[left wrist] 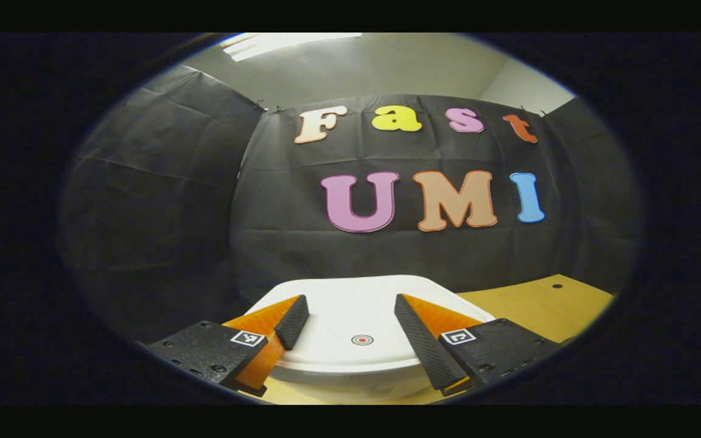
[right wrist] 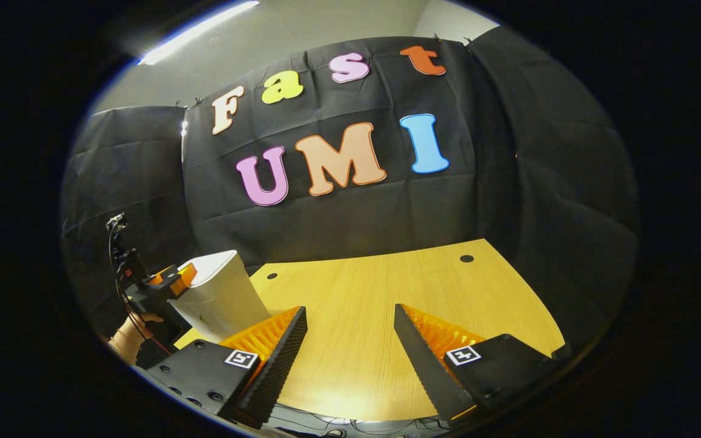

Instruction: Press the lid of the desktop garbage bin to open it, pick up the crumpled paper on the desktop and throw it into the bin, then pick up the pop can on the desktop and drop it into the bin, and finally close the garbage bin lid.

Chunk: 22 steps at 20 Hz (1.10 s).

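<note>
The white desktop bin (left wrist: 356, 359) stands right in front of my left gripper (left wrist: 350, 331), its lid (left wrist: 359, 304) down and flat, with a small round red mark (left wrist: 362, 339) near its front edge. My left gripper is open, its fingers spread just above the lid, one on each side of the mark. In the right gripper view the same bin (right wrist: 219, 295) stands at the left on the wooden desk (right wrist: 375, 316), with the left gripper (right wrist: 165, 283) and a hand (right wrist: 128, 337) at its near side. My right gripper (right wrist: 350, 340) is open over bare desk.
The desk top (left wrist: 545, 304) runs to the right of the bin and has small dark holes (right wrist: 466, 258). Black cloth walls close the booth behind and at both sides. Cables (right wrist: 120, 261) hang off the left gripper.
</note>
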{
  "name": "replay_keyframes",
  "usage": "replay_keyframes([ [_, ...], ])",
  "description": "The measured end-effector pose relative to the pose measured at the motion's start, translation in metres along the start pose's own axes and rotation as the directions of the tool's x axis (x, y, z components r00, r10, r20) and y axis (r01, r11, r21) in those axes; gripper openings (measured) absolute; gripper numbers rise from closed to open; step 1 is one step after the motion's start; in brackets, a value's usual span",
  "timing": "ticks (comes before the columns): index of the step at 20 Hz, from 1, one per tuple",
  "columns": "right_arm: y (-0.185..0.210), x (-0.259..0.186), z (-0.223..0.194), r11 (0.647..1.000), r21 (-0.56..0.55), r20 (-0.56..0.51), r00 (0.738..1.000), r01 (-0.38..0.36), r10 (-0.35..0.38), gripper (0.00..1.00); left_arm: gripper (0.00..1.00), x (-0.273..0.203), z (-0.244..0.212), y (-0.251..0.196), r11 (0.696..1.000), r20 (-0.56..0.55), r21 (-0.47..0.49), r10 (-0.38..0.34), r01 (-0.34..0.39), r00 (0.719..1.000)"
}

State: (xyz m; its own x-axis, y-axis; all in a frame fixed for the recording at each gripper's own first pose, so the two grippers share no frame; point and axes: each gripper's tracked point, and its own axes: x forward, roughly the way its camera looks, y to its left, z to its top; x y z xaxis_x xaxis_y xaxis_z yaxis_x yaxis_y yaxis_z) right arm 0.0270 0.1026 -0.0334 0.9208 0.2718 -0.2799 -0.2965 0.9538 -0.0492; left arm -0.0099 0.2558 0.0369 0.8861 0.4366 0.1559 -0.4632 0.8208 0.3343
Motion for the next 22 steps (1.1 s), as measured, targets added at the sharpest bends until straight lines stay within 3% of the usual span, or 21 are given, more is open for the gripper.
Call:
replay_keyframes([
  [2, 0.001, -0.003, 0.006, 1.000, 0.000, 0.015, 1.000, -0.001, 0.001, 0.96, 0.86, 0.001, 0.000, 0.001, 1.000, -0.029, 0.008, -0.011, 0.011, 1.000],
  [4, 0.001, -0.005, 0.008, 1.000, 0.003, 0.020, 1.000, 0.000, 0.000, 0.96, 0.89, -0.003, 0.006, 0.005, 1.000, -0.030, -0.025, -0.003, 0.002, 1.000],
  [7, 0.000, -0.011, 0.012, 1.000, 0.000, 0.038, 0.999, 0.011, -0.011, 0.96, 0.90, -0.012, 0.057, 0.012, 1.000, 0.104, -0.026, 0.020, -0.017, 0.994],
  [11, 0.008, -0.011, 0.026, 1.000, 0.013, 0.104, 0.995, 0.006, -0.007, 0.96, 0.92, -0.032, 0.113, -0.003, 1.000, 0.164, 0.013, -0.028, 0.026, 0.986],
  [14, 0.015, -0.008, 0.040, 0.999, 0.038, 0.170, 0.985, 0.004, -0.011, 0.96, 0.94, -0.060, 0.136, -0.036, 0.995, 0.160, -0.054, -0.072, 0.082, 0.984],
  [17, 0.026, -0.007, 0.053, 0.998, 0.068, 0.236, 0.972, -0.012, -0.004, 0.96, 0.93, -0.088, 0.133, -0.072, 0.978, 0.149, -0.147, -0.126, 0.148, 0.981],
  [20, 0.032, -0.009, 0.058, 0.993, 0.111, 0.280, 0.960, -0.037, 0.004, 0.96, 0.91, -0.105, 0.100, -0.117, 0.948, 0.108, -0.215, -0.214, 0.233, 0.971],
  [22, 0.034, -0.010, 0.052, 0.989, 0.136, 0.274, 0.962, -0.054, 0.014, 0.96, 0.92, -0.111, 0.083, -0.131, 0.941, 0.080, -0.229, -0.237, 0.249, 0.968],
])
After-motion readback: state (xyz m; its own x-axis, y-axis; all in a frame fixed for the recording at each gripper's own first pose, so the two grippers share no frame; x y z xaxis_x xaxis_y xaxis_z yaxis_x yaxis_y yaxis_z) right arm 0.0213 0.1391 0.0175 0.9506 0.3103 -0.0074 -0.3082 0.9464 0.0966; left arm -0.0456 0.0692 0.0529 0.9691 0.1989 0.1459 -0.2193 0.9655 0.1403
